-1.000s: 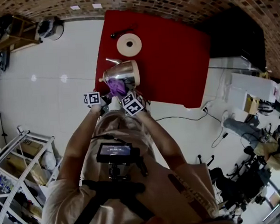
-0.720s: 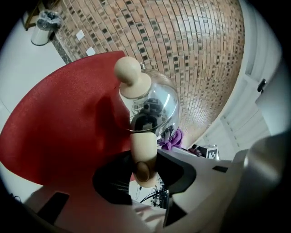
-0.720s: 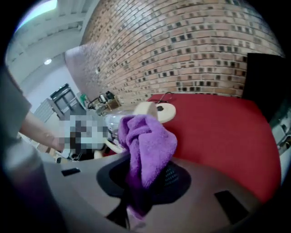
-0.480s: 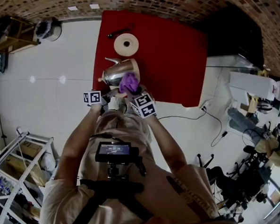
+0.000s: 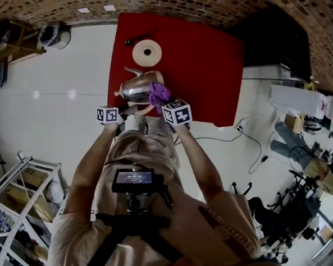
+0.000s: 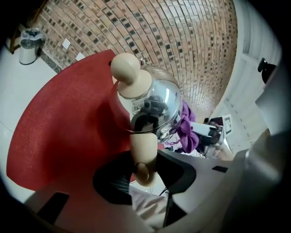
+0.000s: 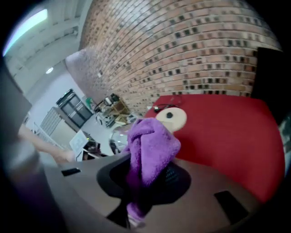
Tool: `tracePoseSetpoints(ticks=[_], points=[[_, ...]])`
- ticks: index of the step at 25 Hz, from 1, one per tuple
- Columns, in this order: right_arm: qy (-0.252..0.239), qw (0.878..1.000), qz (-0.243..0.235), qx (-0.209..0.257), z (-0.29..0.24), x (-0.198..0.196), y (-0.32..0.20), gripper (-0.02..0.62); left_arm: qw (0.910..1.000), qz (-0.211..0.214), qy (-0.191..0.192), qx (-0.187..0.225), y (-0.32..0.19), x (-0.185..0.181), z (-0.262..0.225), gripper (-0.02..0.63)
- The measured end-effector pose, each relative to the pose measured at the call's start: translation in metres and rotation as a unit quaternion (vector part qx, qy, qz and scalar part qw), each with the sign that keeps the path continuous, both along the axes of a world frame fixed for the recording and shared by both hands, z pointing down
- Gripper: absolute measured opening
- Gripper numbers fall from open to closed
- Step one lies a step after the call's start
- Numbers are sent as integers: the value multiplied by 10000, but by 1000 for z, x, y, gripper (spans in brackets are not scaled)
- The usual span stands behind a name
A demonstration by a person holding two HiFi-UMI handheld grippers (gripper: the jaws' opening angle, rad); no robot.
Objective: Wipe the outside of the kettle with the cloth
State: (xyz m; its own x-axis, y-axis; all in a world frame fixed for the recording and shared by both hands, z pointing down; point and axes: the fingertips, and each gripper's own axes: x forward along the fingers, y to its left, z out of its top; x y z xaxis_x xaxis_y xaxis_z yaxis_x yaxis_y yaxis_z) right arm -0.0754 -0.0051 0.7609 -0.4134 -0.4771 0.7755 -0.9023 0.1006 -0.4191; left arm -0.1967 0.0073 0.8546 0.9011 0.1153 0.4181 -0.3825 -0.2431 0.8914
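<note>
Showing the head view from left to right: the left gripper (image 5: pixel 130 110) reaches in from the near edge of the red rectangular table (image 5: pixel 208 71). In the left gripper view its jaws (image 6: pixel 144 170) are clamped on the pale wooden handle (image 6: pixel 142 143) of the polished, domed steel kettle (image 5: pixel 137 91). The kettle is tilted over the table's near-left part, with its rounded wooden lid knob (image 6: pixel 130 75) pointing up and left. Whether its base touches the tabletop cannot be told. Just right of the steel body hangs the purple terry cloth (image 5: pixel 159 93), at the kettle's right flank; contact is not resolvable. The right gripper (image 5: pixel 164 103) carries this cloth. In the right gripper view its jaws (image 7: pixel 140 184) are closed on the cloth's lower folds, and the bunched upper part (image 7: pixel 151 145) stands above them. Beyond the kettle, a cream round disc with a dark centre (image 5: pixel 147 52) lies flat on the table, well apart from both grippers.
</note>
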Motion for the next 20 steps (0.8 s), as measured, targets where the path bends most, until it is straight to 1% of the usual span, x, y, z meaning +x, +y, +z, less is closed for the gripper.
tracePoseSetpoints(ticks=[2, 3, 4, 5, 6, 7, 8, 10, 11, 12, 13, 14, 16, 18, 20], points=[[196, 9979, 540, -308, 21, 62, 15, 97, 10000, 52, -50, 32, 1, -3, 3, 155], [273, 9968, 663, -362, 24, 80, 17, 97, 9999, 80, -98, 54, 3, -5, 6, 155], [275, 9969, 675, -306, 18, 87, 14, 97, 9997, 138, -148, 105, 6, -6, 8, 155], [215, 9980, 568, -167, 4, 81, 7, 97, 9994, 219, -196, 184, 8, -5, 8, 155], [137, 9993, 342, 2, -14, 64, -3, 95, 9989, 304, -238, 277, 9, -4, 8, 155], [78, 9998, 13, 177, -31, 37, -14, 96, 9982, 378, -278, 368, 9, -3, 7, 155], [39, 9987, -388, 343, -47, 3, -26, 97, 9975, 440, -321, 443, 10, -3, 6, 155], [33, 9914, -1195, 538, -65, -71, -45, 97, 9960, 569, -425, 548, 13, -4, 6, 155], [79, 9874, -1489, 537, -64, -99, -51, 98, 9948, 653, -482, 608, 14, -4, 6, 155], [157, 9847, -1672, 465, -58, -118, -55, 98, 9934, 749, -537, 682, 16, -2, 6, 155], [258, 9835, -1759, 335, -47, -126, -57, 98, 9918, 845, -585, 760, 17, 0, 6, 155], [362, 9834, -1770, 180, -37, -126, -57, 98, 9904, 923, -620, 824, 17, 2, 6, 155], [470, 9856, -1621, -64, -23, -106, -52, 100, 9891, 999, -650, 865, 18, 3, 6, 155], [494, 9897, -1322, -222, -17, -70, -43, 100, 9889, 1029, -633, 865, 17, 3, 6, 155], [624, 9929, -931, -404, -9, -21, -28, 99, 9885, 1080, -602, 874, 17, 3, 6, 155]])
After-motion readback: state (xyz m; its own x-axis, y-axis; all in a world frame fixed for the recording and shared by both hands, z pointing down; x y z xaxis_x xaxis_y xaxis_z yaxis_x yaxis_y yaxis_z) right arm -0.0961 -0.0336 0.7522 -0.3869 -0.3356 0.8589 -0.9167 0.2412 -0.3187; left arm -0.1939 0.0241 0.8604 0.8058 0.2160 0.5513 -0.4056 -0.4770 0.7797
